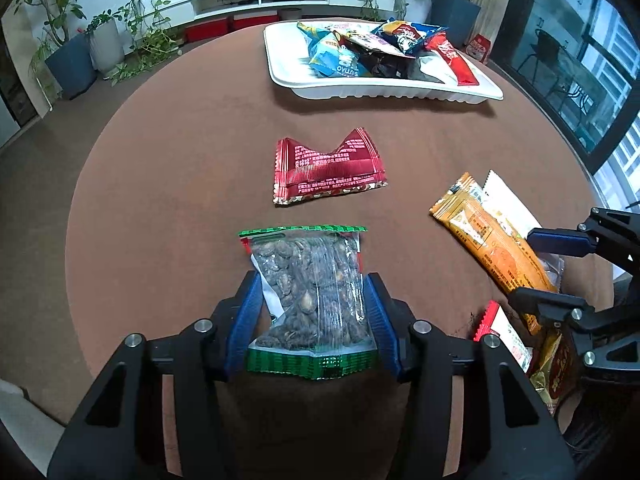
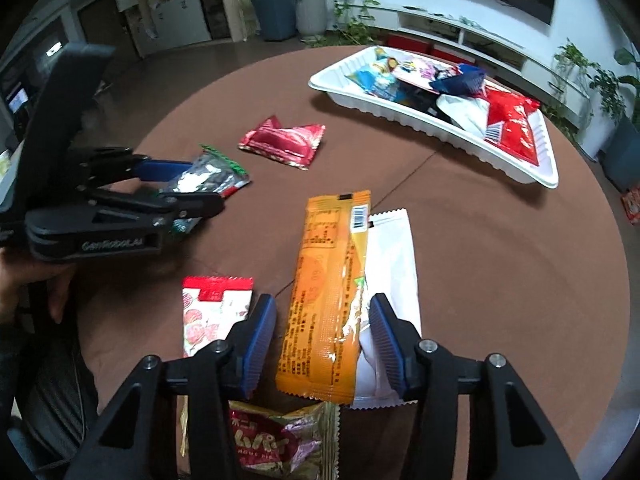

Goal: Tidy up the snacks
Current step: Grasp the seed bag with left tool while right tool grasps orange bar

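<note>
The clear nut bag with green sealed ends lies near the desk edge closest to the person, its long axis running along the left gripper approach line and toward the white tray at the far edge. The bag sits between the blue fingers, which flank its two long sides at the near end. The pads appear to touch the film, but whether they clamp it or only bracket it cannot be told from the left wrist view; the right wrist view shows the bag at the fingers without settling the point. The orange bar packet lies toward the near right part of the desk, long axis also pointing roughly at the tray, overlapping a white packet on its right side. The right gripper straddles the near half of the orange packet with its fingers released: a visible gap stands on the left side, while the right finger rests at the white packet. Judged from this layout, each gripper is already aligned with its own packet, so the coming move is closure followed by a carry straight ahead to the tray. The red foil packet lies near the desk centre, directly between the nut bag and the tray; a low carry risks brushing it. A red-and-white packet and a gold-wrapped snack remain at the near edge beside the right gripper.
</note>
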